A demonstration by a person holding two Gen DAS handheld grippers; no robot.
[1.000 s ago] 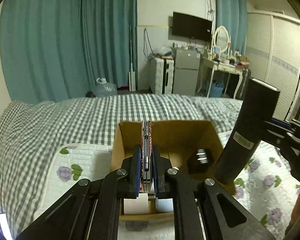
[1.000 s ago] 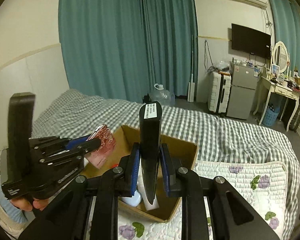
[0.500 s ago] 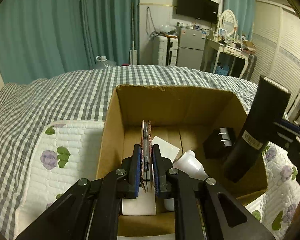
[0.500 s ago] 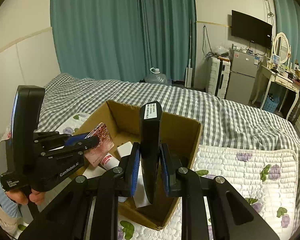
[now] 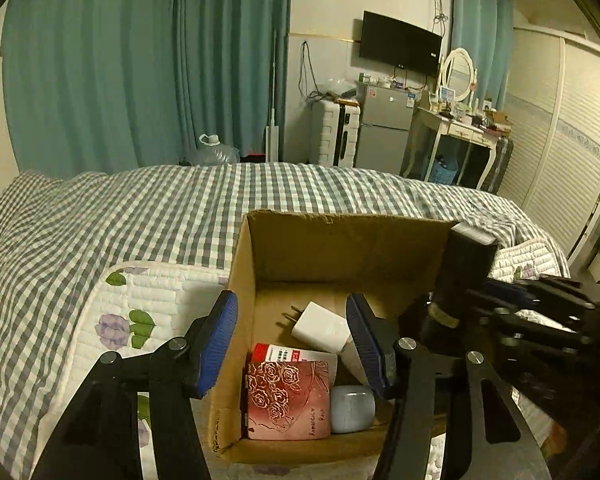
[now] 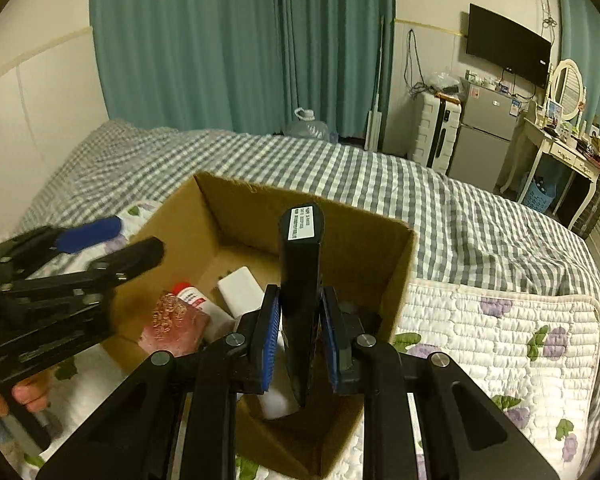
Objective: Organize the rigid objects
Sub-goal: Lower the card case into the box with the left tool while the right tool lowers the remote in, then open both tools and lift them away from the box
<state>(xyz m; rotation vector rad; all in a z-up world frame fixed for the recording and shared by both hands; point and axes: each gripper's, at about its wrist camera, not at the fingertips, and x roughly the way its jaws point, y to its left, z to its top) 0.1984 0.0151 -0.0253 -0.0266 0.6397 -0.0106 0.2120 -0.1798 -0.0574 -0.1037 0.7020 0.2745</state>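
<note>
I am holding my left gripper (image 5: 292, 340) over the near left part of the cardboard box (image 5: 340, 240), which is sitting on the quilted floral mat (image 5: 140, 300) over the checked bedspread (image 5: 140, 208). Its jaws have just been opening and are now standing apart with nothing between the pads. Directly below the gap, the pink rose-patterned case (image 5: 288, 398) is lying flat on the box floor, so I am judging that item as placed.

Also lying in the box: a white charger plug (image 5: 320, 326), a white tube with a red label (image 5: 296, 354) partly under the case, and a small grey-blue rounded case (image 5: 352, 408) just beside the pink one. I am counting these as already sorted.

My right gripper (image 6: 300, 332) is clamped on a tall black rectangular device (image 6: 300, 280), holding it upright with its labelled end uppermost. Its lower end is dipping inside the box, over the right side, near a white object I cannot identify. Whether it is touching the floor of the box I cannot tell.

I am judging the task as well advanced: several items are in, and one is still awaiting release. No loose items are showing on the bedding in either view.
</note>
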